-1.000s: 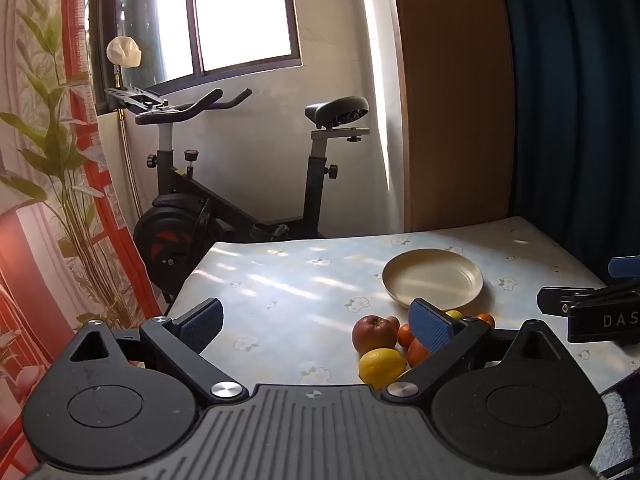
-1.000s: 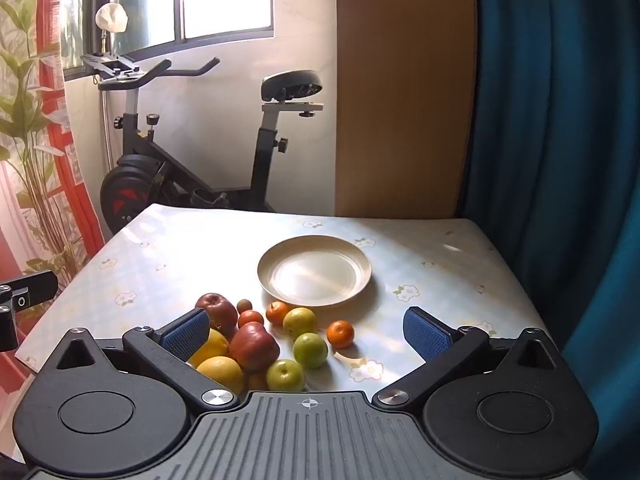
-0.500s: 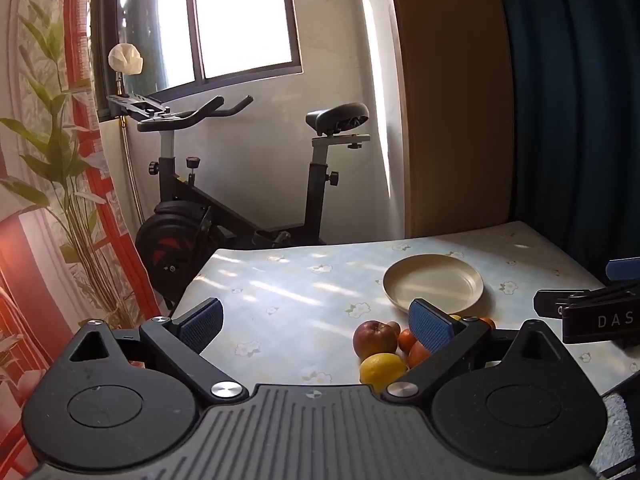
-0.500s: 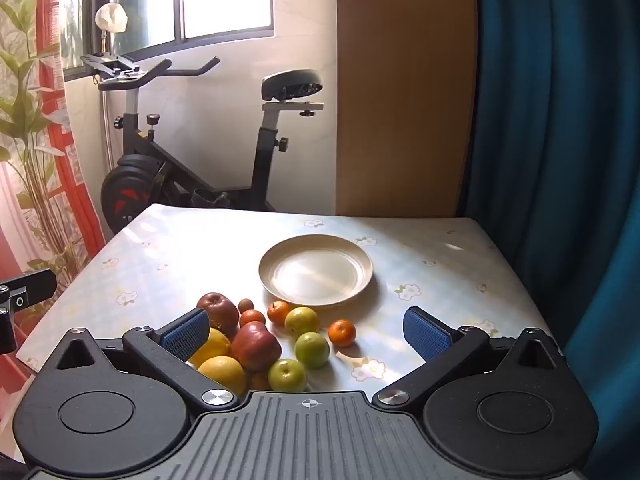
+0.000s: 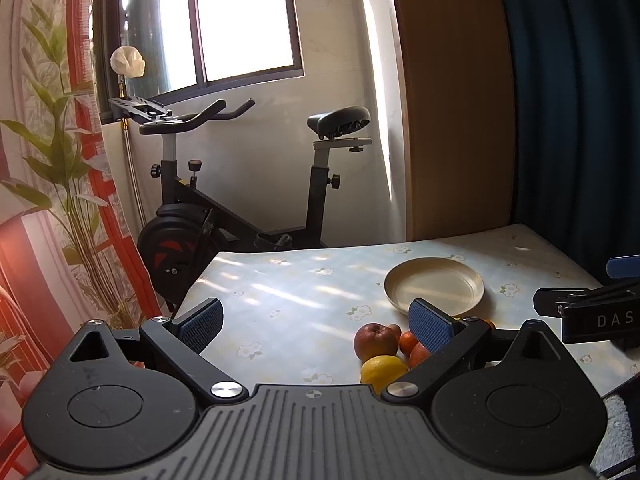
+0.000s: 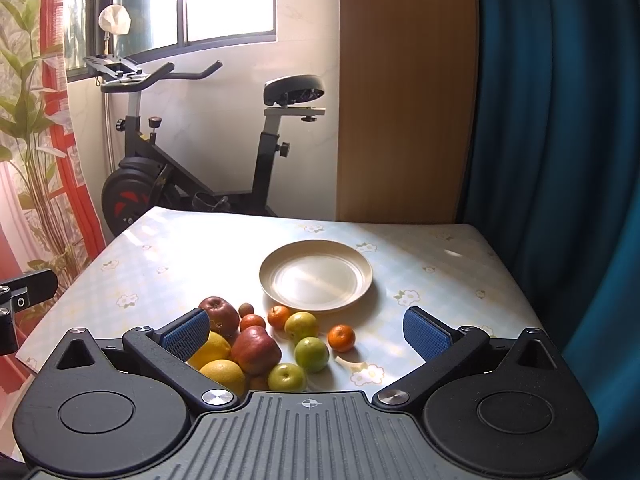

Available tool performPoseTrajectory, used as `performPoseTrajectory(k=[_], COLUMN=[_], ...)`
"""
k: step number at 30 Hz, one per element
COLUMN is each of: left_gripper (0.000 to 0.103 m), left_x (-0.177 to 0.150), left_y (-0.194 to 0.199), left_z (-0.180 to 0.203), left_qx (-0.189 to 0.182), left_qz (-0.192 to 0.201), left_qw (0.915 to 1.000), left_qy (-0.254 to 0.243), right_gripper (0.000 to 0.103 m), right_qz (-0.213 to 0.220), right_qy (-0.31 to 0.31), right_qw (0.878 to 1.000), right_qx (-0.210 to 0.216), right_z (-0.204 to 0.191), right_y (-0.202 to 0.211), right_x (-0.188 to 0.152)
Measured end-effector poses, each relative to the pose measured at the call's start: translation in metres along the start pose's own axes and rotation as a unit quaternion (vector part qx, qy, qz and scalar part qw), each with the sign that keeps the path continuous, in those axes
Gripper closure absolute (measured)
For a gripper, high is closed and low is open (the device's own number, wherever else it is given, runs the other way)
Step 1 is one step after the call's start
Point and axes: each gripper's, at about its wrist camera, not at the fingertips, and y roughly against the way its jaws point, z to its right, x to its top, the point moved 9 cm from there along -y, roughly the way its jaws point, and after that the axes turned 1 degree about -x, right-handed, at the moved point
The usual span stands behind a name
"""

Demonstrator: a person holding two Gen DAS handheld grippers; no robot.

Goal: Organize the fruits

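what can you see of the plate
The plate is round, shallow and cream, with a raised rim and a smooth, faintly glossy surface; the material could be plastic or ceramic. It lies flat and empty on the flowered tablecloth, past the fruit pile. A strip of sunlight crosses its middle. One small orange sits right at its near edge; contact is unclear.

The left gripper (image 5: 316, 320) is held level above the near left edge of the table (image 5: 280, 292), its jaws spread wide with nothing between them. The right gripper (image 6: 308, 330) is held above the table's near edge, likewise spread wide and empty, to the right of the left one.
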Motion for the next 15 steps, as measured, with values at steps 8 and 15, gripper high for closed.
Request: performPoseTrajectory(k=[8, 15], left_gripper=[0.003, 0.003], left_x=[0.0, 0.0], left_y=[0.0013, 0.0025], left_z=[0.0007, 0.0009], left_qx=[-0.001, -0.003], left_qz=[0.004, 0.006], left_qw=[1.0, 1.0], left_qy=[-0.002, -0.005], right_gripper=[0.0, 0.0], right_qz=[0.0, 0.001], right_qy=[-0.001, -0.001], right_qw=[1.0, 1.0], right_qx=[-0.001, -0.001], right_z=[0.0012, 0.0015], right_y=[0.0008, 0.0015], right_x=[0.0002, 0.0007])
